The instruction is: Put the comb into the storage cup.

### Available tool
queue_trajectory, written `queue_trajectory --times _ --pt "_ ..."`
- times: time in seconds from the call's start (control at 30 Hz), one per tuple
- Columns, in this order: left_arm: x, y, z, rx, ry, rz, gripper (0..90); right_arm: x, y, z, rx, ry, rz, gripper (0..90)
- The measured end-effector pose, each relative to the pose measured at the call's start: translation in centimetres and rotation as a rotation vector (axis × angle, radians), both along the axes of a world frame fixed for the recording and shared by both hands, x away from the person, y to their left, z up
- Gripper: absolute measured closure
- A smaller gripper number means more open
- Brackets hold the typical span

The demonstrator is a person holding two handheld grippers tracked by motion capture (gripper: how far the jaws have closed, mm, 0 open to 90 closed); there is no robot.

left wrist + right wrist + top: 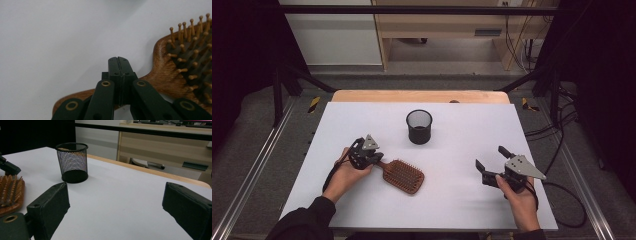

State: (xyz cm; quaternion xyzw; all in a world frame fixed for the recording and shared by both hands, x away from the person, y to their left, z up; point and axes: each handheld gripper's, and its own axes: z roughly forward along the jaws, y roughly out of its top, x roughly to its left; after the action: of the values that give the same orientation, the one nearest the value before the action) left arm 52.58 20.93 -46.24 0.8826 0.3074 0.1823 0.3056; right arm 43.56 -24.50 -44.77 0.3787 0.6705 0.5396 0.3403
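Hands come first at the near edge of the white surface [462,200]: my right tool [493,159] hovers over bare surface at the right with its jaws spread wide and nothing between them, while my left tool [371,161] sits at the left with its jaws pressed together over the handle of the wooden hairbrush [402,176], though I cannot tell whether they actually pinch it. Just beyond the left tool, the hairbrush lies flat with its bristles up, its head pointing toward the middle of the surface. Farther back, near the centre and well apart from both tools, the black mesh cup [419,127] stands upright.
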Motion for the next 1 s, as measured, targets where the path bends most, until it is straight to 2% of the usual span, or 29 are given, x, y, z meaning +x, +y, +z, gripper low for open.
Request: queue_trajectory --times 0.23,0.43,0.73,1.0 --pt "-1.1 1.2 -0.3 -0.004 0.019 0.011 90.0 -0.1 -0.1 0.1 0.006 -0.001 -0.003 7.1" --pt "-2.8 2.1 -0.4 -0.001 0.035 0.003 90.0 -0.1 0.0 0.1 0.001 0.001 0.002 7.0" --pt "-4.4 2.1 -0.4 -0.007 0.059 -0.019 90.0 -0.1 0.0 0.0 0.001 0.004 0.002 7.0" --pt "-5.7 1.4 -0.3 0.008 0.091 -0.054 90.0 -0.1 -0.1 0.0 -0.001 0.007 0.003 7.0"
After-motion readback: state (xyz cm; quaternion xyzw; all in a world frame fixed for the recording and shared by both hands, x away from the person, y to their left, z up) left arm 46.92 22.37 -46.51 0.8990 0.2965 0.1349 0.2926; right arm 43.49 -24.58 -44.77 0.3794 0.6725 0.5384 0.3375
